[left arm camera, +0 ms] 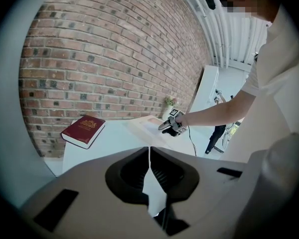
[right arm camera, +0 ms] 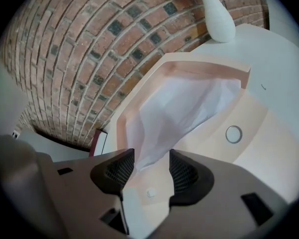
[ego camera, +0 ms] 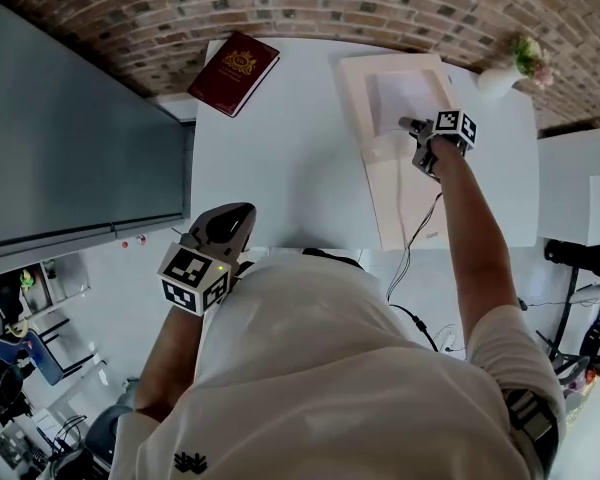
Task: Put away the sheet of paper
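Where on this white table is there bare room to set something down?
The widest bare patch of the table is its middle, from the red book at the far left corner across to the cream folder. The right side is crowded: folder holding the sheet, right gripper over it, vase at the far corner.

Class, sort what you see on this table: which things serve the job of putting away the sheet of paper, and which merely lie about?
Part of the job: sheet of paper; pink folder; right gripper.
Lying about: red book; vase of flowers.
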`<state>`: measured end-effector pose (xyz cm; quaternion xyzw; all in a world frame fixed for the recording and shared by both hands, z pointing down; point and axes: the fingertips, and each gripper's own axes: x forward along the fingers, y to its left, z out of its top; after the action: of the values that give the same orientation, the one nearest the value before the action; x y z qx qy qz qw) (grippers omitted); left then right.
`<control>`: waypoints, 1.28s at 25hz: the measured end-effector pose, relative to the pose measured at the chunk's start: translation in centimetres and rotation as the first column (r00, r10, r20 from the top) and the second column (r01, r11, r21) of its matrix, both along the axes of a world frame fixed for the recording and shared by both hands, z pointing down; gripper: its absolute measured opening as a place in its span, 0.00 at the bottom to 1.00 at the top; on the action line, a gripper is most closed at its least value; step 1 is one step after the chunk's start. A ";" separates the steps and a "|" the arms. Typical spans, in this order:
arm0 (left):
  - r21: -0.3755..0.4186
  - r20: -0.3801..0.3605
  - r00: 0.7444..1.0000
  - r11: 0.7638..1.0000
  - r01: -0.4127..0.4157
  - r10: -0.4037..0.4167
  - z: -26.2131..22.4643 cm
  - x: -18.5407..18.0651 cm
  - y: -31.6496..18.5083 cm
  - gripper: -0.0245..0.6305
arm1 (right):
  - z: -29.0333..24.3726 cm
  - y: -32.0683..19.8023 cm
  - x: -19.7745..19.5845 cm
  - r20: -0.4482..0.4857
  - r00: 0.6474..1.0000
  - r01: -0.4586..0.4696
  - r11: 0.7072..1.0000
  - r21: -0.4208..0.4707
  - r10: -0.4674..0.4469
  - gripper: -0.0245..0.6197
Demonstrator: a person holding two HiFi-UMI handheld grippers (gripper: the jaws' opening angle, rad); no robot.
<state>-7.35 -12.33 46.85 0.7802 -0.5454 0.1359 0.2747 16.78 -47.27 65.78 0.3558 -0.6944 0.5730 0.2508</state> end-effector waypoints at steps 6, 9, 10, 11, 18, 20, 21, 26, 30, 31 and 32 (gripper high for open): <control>0.023 -0.009 0.999 0.999 -0.040 0.040 -0.5 -1.2 0.7 0.08 | -1.5 1.6 0.4 -0.001 0.999 -0.036 0.999 0.033 0.036 0.40; 0.029 -0.013 0.998 0.998 -0.063 0.064 -0.6 -1.9 1.3 0.08 | -2.3 2.9 0.5 0.002 0.999 -0.052 0.997 0.054 0.052 0.40; 0.032 -0.015 0.997 0.997 -0.071 0.071 -0.7 -2.1 1.5 0.08 | -2.6 3.3 0.6 0.002 0.998 -0.057 0.996 0.062 0.057 0.40; 0.034 -0.016 0.997 0.996 -0.078 0.079 -0.7 -2.2 1.7 0.08 | -2.9 3.8 0.6 0.002 0.998 -0.061 0.996 0.070 0.061 0.40; 0.059 -0.016 0.991 0.990 -0.132 0.133 -0.8 -3.4 3.7 0.08 | -4.7 8.1 0.6 -0.016 0.998 -0.049 0.986 0.157 0.052 0.39; 0.067 -0.017 0.989 0.987 -0.149 0.150 -0.9 -3.7 4.2 0.08 | -5.4 9.7 0.5 -0.025 0.999 -0.037 0.981 0.192 0.043 0.36; 0.071 -0.017 0.987 0.985 -0.157 0.159 -0.9 -3.8 4.5 0.08 | -5.8 10.6 0.4 -0.025 0.999 -0.035 0.977 0.209 0.041 0.35; 0.089 -0.022 0.982 0.979 -0.185 0.188 -1.5 -4.7 5.9 0.08 | -7.9 15.6 -0.7 -0.010 0.999 -0.036 0.958 0.285 0.040 0.24; 0.091 -0.031 0.977 0.974 -0.206 0.210 -1.4 -5.4 7.2 0.08 | -9.3 20.0 -2.5 -0.001 1.000 -0.019 0.938 0.345 0.021 0.13; 0.092 -0.032 0.976 0.973 -0.213 0.217 -1.4 -5.5 7.5 0.08 | -9.7 21.1 -3.0 -0.001 1.000 -0.011 0.933 0.360 0.012 0.11; 0.093 -0.033 0.974 0.971 -0.220 0.224 -1.3 -5.5 7.9 0.08 | -10.0 22.2 -3.4 -0.003 1.000 -0.002 0.926 0.377 0.003 0.10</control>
<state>-12.89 -4.46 45.54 0.8504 -0.4542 0.1243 0.2346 13.37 -25.06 55.82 0.3992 -0.7905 0.4289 0.1784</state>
